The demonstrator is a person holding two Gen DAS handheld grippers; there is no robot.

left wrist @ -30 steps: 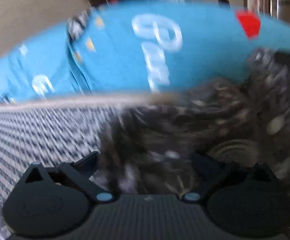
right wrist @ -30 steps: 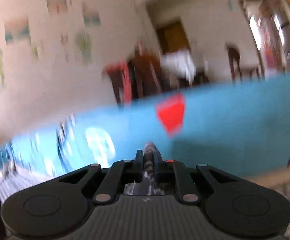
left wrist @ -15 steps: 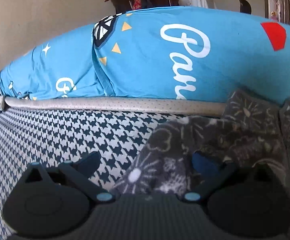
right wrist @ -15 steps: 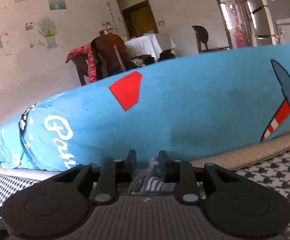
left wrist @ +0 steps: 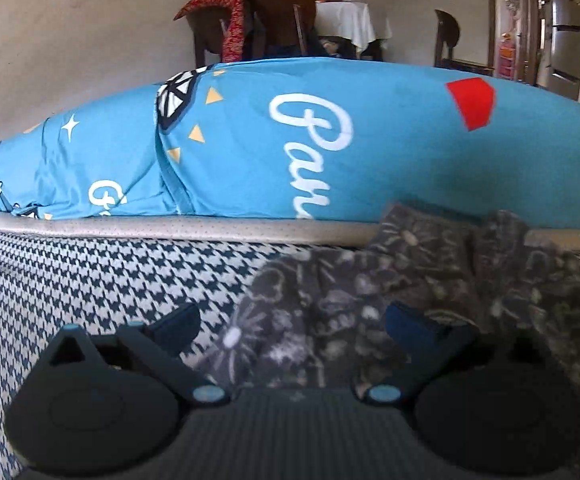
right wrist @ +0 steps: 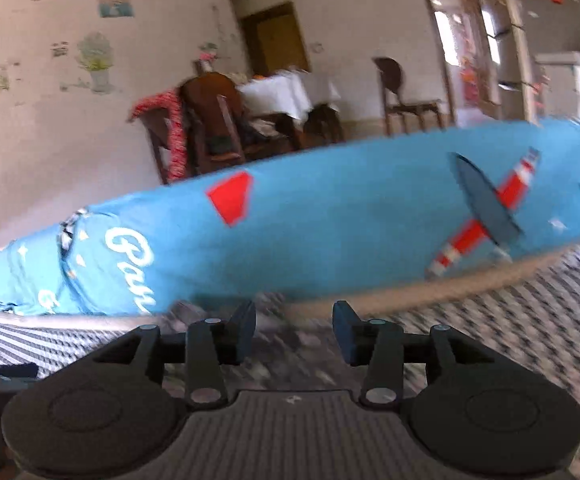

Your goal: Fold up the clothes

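We see the dark patterned garment [left wrist: 389, 292] lying bunched on the houndstooth mattress [left wrist: 90, 280], spreading from the centre toward 3 o'clock in the left view. Our left gripper [left wrist: 290, 320] has its fingers spread wide, the garment lying between them, ungripped. Our right gripper [right wrist: 293, 330] also has its fingers apart, holding nothing, with blurred dark cloth beneath. At 12 o'clock a blue printed duvet [left wrist: 329, 140] lies along the mattress's beige piping [left wrist: 170, 228].
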